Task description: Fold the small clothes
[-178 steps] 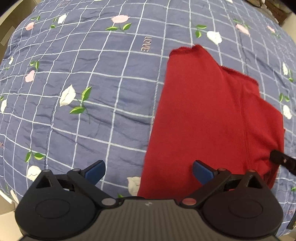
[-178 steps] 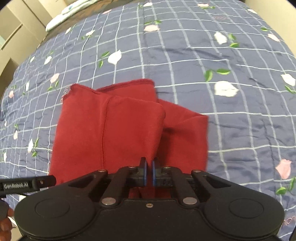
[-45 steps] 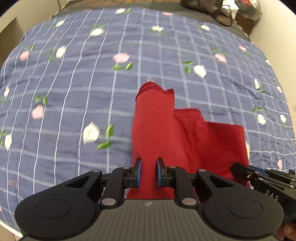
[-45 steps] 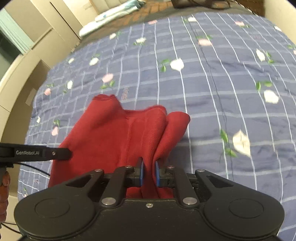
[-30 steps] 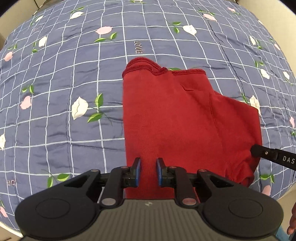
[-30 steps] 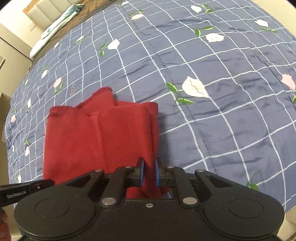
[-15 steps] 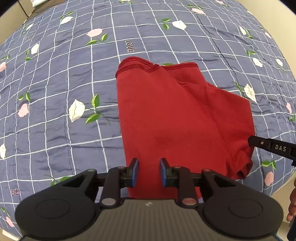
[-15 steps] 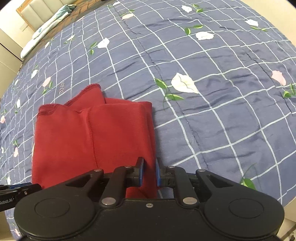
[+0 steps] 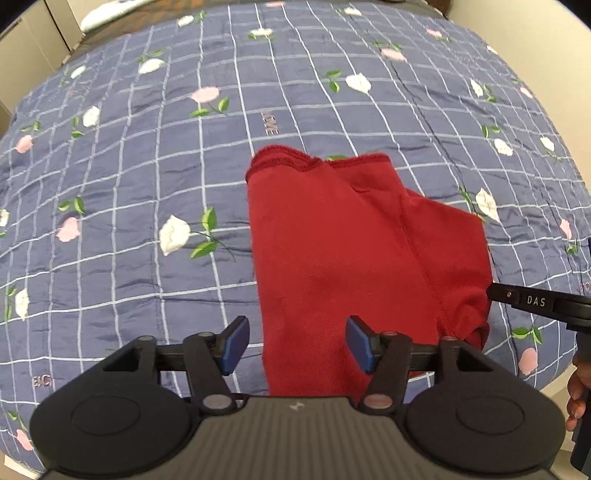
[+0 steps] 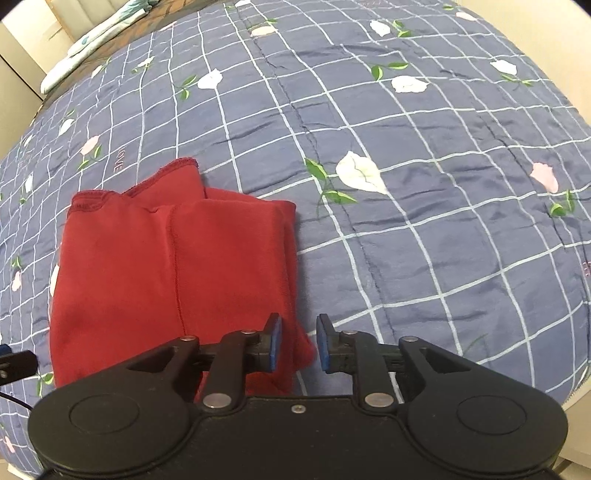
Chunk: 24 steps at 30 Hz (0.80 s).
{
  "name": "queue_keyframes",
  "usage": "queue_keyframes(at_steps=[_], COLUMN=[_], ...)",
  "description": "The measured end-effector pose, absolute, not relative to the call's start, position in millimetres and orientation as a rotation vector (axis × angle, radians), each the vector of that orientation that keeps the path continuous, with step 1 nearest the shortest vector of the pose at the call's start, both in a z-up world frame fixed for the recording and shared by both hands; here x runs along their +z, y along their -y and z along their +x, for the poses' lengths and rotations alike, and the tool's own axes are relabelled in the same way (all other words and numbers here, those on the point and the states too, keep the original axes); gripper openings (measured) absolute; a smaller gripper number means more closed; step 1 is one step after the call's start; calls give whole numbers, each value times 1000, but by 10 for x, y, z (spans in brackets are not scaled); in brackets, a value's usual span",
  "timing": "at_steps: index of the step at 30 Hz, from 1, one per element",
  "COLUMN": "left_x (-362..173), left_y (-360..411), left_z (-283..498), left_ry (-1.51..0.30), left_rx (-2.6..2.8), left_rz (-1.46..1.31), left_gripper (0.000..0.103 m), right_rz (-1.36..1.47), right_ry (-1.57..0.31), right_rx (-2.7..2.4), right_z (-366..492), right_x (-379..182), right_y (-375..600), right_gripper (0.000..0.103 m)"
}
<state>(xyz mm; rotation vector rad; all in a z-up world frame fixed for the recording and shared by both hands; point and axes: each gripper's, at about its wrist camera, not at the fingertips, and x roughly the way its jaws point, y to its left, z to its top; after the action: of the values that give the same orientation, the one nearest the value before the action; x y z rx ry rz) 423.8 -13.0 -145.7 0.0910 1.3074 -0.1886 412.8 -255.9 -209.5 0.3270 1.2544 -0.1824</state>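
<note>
Between the wide left hand-held gripper [image 9: 295, 343] pads, red garment [image 9: 354, 251] is lying; right hand-held gripper [image 10: 298, 342] w/ narrower gap is straddling its corner, maybe dragging fold undone.

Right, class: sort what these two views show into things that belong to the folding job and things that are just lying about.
Belongs to the job:
- red garment, folded on the bedspread
- left gripper, open
- right gripper, open
- bedspread, the folding surface

Just lying about:
- pillow at the far end of the bed
</note>
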Motion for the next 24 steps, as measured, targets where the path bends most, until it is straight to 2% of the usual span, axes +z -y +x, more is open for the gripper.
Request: queue_keyframes(at_steps=[3, 5, 8, 11, 19, 24], left_x=[-1313, -1221, -1086, -946, -541, -384], left_y=[113, 105, 94, 68, 17, 12], left_z=[4107, 3994, 3785, 3533, 2661, 2193], left_ry=[-1267, -1240, -1196, -1149, -990, -926], left_rx=[-171, -158, -132, -106, -46, -25], left_rz=[88, 81, 67, 44, -2, -20], left_gripper=[72, 78, 86, 90, 102, 102], right_rz=[315, 319, 316, 289, 258, 234], right_ry=[-1218, -1176, -1109, -1038, -838, -764], right_rx=[-164, -140, -97, -56, 16, 71], right_z=[4000, 3887, 3666, 3381, 2490, 2035], right_x=[-1971, -1852, -1645, -1408, -802, -549], right_y=[2543, 2517, 2462, 2395, 2324, 2290], right_gripper=[39, 55, 67, 81, 95, 100])
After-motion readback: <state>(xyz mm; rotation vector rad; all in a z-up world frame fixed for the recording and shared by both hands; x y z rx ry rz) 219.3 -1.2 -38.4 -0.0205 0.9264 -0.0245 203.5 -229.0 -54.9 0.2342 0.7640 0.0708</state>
